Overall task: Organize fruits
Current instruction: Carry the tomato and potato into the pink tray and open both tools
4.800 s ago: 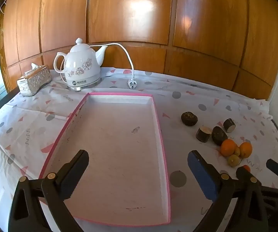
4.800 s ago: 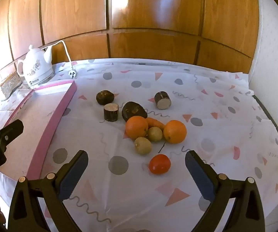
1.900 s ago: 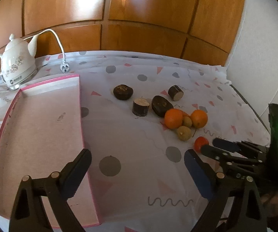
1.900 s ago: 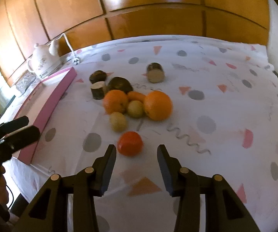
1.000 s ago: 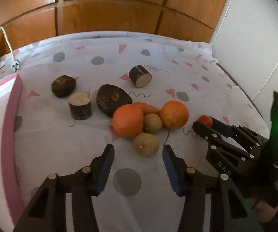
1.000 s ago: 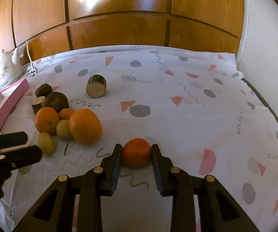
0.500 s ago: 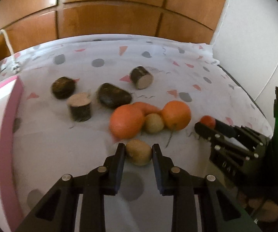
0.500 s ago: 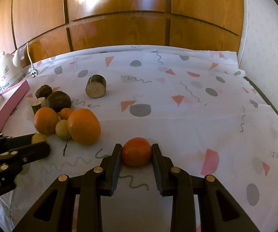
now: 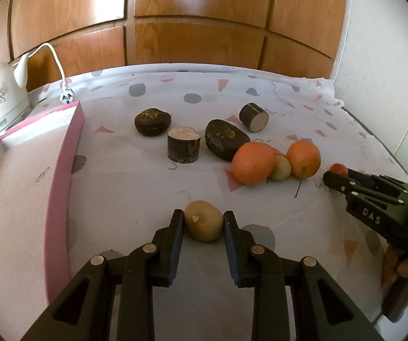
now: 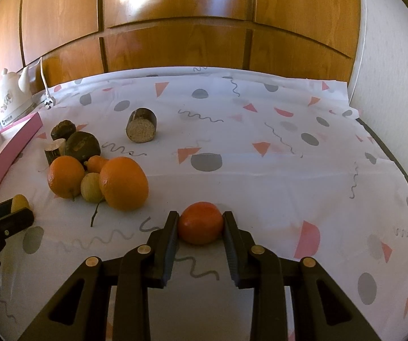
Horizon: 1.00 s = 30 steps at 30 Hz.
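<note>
My left gripper is shut on a brown kiwi, held a little above the cloth. My right gripper is shut on a small red-orange fruit; it also shows at the right of the left wrist view. Two oranges, a small yellow-green fruit and a small orange piece lie together on the table. Several dark brown pieces lie behind them. The pink tray is at the left.
A white kettle with its cord and plug stands at the back left behind the tray. Wood panelling runs along the back and a white wall bounds the right side. The table edge drops off at the right.
My left gripper closed on the kiwi, lifted it and drew back leftward, bringing the tray and kettle into view. My right gripper keeps its hold on the red-orange fruit.
</note>
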Each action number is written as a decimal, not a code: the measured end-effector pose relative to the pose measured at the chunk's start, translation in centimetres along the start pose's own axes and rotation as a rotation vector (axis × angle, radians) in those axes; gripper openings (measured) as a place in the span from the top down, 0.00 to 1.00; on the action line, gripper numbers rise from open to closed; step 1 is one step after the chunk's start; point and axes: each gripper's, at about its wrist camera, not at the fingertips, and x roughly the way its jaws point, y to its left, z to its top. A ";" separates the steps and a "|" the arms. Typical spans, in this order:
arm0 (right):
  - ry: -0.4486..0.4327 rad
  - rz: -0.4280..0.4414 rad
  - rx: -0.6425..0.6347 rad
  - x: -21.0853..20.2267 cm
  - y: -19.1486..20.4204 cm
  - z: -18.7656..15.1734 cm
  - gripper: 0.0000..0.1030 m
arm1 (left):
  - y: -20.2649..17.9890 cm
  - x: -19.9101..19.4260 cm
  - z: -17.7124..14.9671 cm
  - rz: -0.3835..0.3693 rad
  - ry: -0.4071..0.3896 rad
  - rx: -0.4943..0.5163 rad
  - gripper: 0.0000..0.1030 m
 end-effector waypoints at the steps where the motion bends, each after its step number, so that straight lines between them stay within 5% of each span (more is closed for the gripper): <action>1: 0.000 -0.003 -0.002 0.0 0.1 0.0 0.70 | 0.0 0.0 0.0 0.001 -0.002 0.004 0.73; 16: 0.010 -0.047 -0.024 -0.2 0.6 0.2 0.71 | 0.3 -3.0 0.7 -0.018 -0.006 -0.020 0.73; 24: -0.006 -0.056 0.018 -2.4 0.3 2.0 0.71 | 4.0 -6.8 2.1 0.068 -0.081 -0.122 0.73; 30: -0.070 0.073 -0.051 -5.4 3.5 4.4 0.71 | 8.0 -8.2 2.4 0.191 -0.087 -0.203 0.73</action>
